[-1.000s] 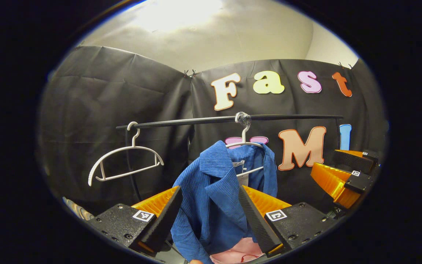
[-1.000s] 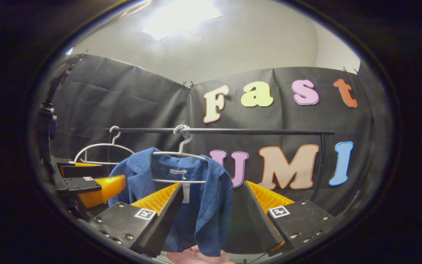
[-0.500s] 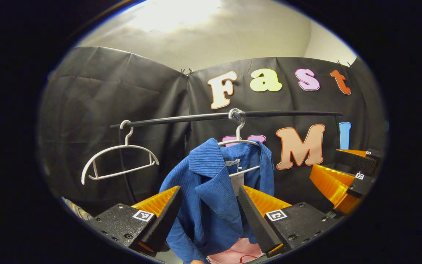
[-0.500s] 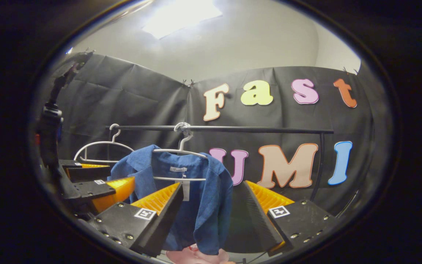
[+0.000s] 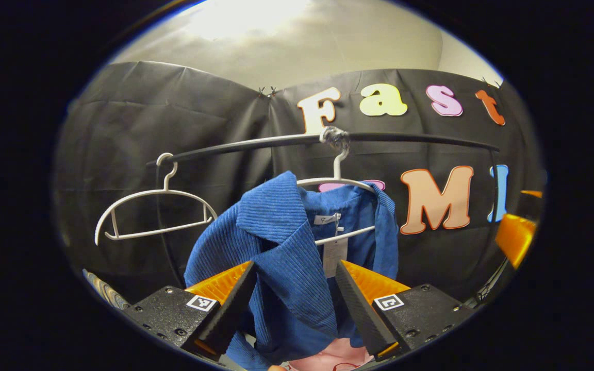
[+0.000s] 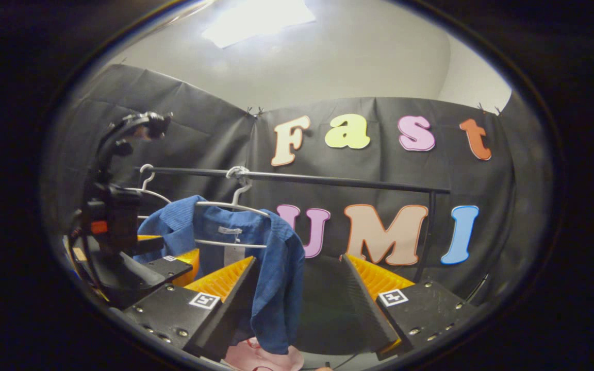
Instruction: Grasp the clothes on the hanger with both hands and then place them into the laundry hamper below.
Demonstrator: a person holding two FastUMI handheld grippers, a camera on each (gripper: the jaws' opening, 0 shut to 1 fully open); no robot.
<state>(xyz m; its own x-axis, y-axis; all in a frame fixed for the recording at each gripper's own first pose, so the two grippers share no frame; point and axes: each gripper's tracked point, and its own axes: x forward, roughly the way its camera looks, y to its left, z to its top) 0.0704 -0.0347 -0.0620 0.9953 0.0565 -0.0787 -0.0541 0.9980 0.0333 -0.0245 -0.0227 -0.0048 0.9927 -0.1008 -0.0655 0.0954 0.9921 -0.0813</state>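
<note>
The left hand-held gripper (image 5: 294, 301) stood wide open, its fingers either side of the blue jacket's (image 5: 286, 257) collar and front, grasping nothing. The right hand-held gripper (image 6: 297, 304) was open too, the jacket's shoulder hanging between its fingers. The jacket hung on a white hanger (image 5: 335, 183) on the black rail (image 5: 225, 149), beside a bare hanger (image 5: 152, 211). Both had moved nearer the jacket than a second before, the left one most
</note>
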